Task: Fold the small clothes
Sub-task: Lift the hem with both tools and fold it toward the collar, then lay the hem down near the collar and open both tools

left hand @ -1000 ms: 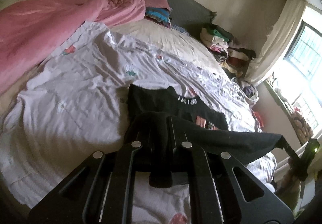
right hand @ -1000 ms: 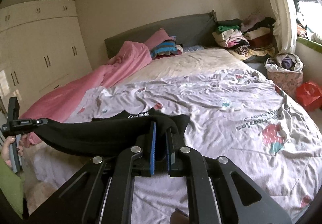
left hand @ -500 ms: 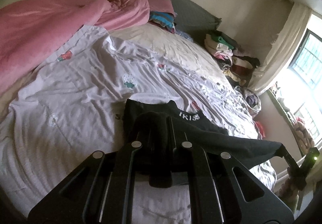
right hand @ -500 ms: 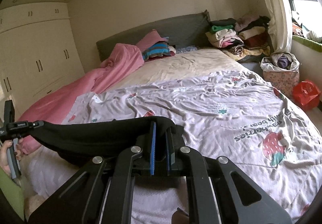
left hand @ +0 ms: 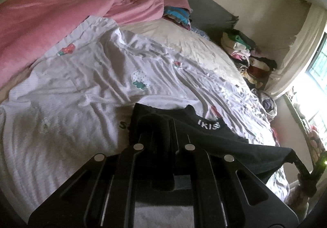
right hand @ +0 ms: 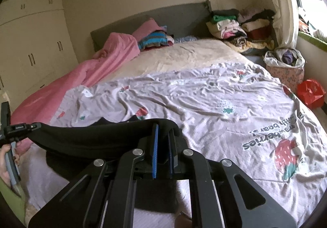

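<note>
- The left tool [left hand: 170,125] has its fingers pressed together on one end of the black garment [left hand: 220,138], pinching the cloth near the foot edge of the bed [left hand: 204,52].
- The black garment hangs as a taut band between the two tools, just above the strawberry-print sheet [right hand: 224,105]; its far part, with a white-lettered band, lies flat on the sheet towards the middle of the bed.
- The right tool [right hand: 163,142] is likewise clamped on the other end of the garment, blue pads nipped on a fold of black cloth.
- Judged from this, one fold is in progress: the near edge has been lifted and is being carried over the part that lies flat. It has not been laid down yet.
- Left to do, it seems: lower the held edge onto the flat part, let go, smooth it, and likely fold it once more.
- How neatly the lower layer lies cannot be told, since the tools and the lifted cloth hide it.
- Stacked clothes [right hand: 235,23] sit at the head corner on the right; whether those are finished work is not clear.
</note>
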Motion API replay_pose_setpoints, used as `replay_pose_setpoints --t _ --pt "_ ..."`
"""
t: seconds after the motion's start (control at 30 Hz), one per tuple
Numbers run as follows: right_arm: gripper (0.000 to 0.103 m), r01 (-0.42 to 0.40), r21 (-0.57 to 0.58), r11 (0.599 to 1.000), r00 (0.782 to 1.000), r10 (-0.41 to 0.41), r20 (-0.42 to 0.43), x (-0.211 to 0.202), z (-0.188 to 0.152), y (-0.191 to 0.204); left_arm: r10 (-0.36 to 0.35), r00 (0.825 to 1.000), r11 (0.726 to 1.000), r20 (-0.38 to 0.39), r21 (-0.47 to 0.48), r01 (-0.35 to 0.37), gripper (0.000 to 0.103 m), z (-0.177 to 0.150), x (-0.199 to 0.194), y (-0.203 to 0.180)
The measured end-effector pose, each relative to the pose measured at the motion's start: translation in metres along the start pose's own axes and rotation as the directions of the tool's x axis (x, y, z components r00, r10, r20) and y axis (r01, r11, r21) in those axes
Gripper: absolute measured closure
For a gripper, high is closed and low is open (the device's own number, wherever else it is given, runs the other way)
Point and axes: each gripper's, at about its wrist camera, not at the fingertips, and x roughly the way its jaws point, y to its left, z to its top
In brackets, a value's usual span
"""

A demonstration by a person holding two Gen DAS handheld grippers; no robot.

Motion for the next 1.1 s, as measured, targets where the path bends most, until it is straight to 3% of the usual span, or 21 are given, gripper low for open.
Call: replay_pose_setpoints --t 0.53,0.63,0.77,0.83,0.87,1.0,1.1 --pt "0.095 0.055 -0.004 0.998 0.994 -0.055 -0.090 0.064 -0.016 -0.009 0.025 0.999 0.999 -0.025 -0.028 -0.026 0.098 -0.012 0.049 0.022" --pt "0.075 0.097 0.001 0.995 0.993 -0.096 -0.069 0.066 -0.018 -0.009 0.017 1.000 0.999 -0.009 -0.031 -0.017 0.097 -0.012 0.048 0.023" --pt "0.073 0.105 0.024 0.994 0.994 -0.104 -0.039 0.058 -0.018 -0.013 -0.006 1.000 1.000 0.024 -0.021 0.007 0.094 -0.013 0.042 0.021" --pt "0.073 0.099 0.023 0.995 0.995 -0.098 -0.031 0.053 -0.020 -0.012 -0.005 0.999 1.000 0.054 -0.011 0.005 0.086 -0.013 0.035 0.019" --pt "0.073 0.100 0.014 0.995 0.995 -0.099 -0.029 0.050 -0.022 -0.011 0.012 0.996 1.000 0.086 -0.001 -0.012 0.072 -0.011 0.028 0.018" --pt "0.073 0.088 -0.025 0.996 0.995 -0.089 -0.043 0.044 -0.031 -0.001 -0.002 0.991 1.000 0.135 0.018 0.000 0.070 -0.009 0.010 0.015" --pt "0.073 0.066 -0.067 0.996 0.994 -0.071 -0.077 0.044 -0.041 0.011 -0.011 0.994 0.998 0.108 0.061 0.005 0.070 -0.015 0.011 0.007"
